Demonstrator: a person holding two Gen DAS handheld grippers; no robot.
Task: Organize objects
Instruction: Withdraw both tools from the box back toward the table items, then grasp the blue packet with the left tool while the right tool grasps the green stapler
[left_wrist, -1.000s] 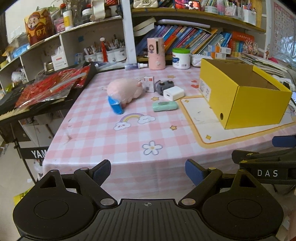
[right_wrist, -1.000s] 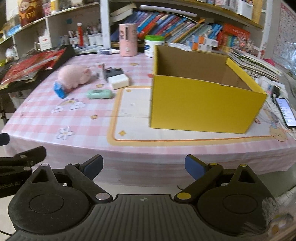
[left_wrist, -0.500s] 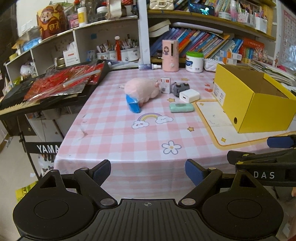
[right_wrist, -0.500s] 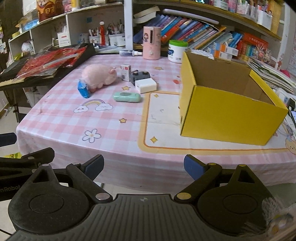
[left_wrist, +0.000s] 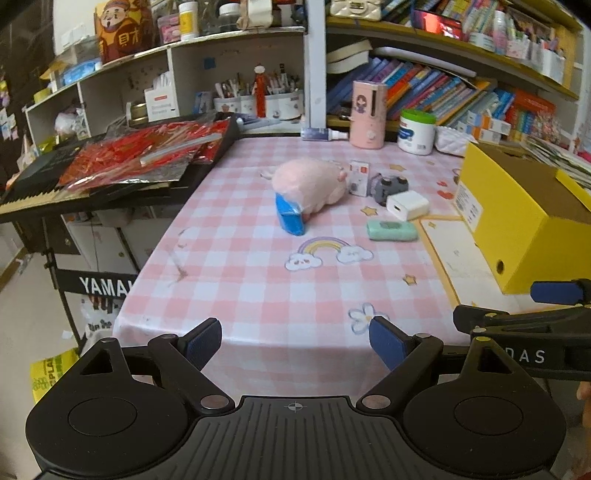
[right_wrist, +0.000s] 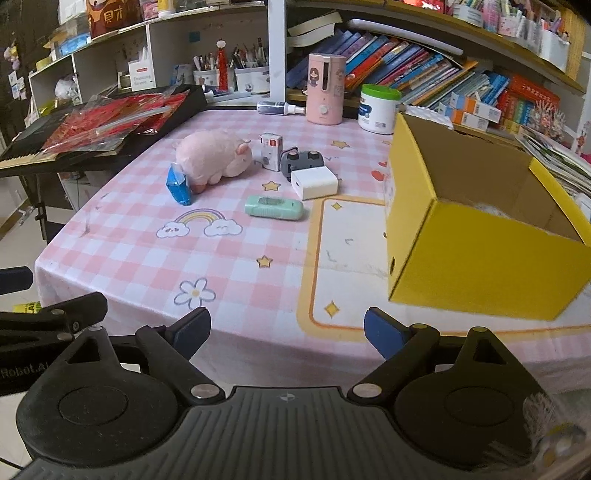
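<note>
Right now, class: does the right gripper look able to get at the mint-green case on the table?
Probably yes. The right gripper is open at the table edge, and only bare tablecloth lies between it and the mint-green case.

A lived-in home study or child's room; crowded bookshelves (right_wrist: 424, 70) line the wall; pen cups (left_wrist: 258, 105) sit in cubbies; a keyboard (left_wrist: 110, 181) stands beside a table with a pink cartoon tablecloth (left_wrist: 258, 266).

A pink-and-white checked surface (right_wrist: 236, 258) carries a pink plush pig (right_wrist: 212, 158), blue packet (right_wrist: 179, 184), mint-green oblong case (right_wrist: 275, 207), white square charger (right_wrist: 314, 182) and open yellow cardboard box (right_wrist: 480, 254).
</note>
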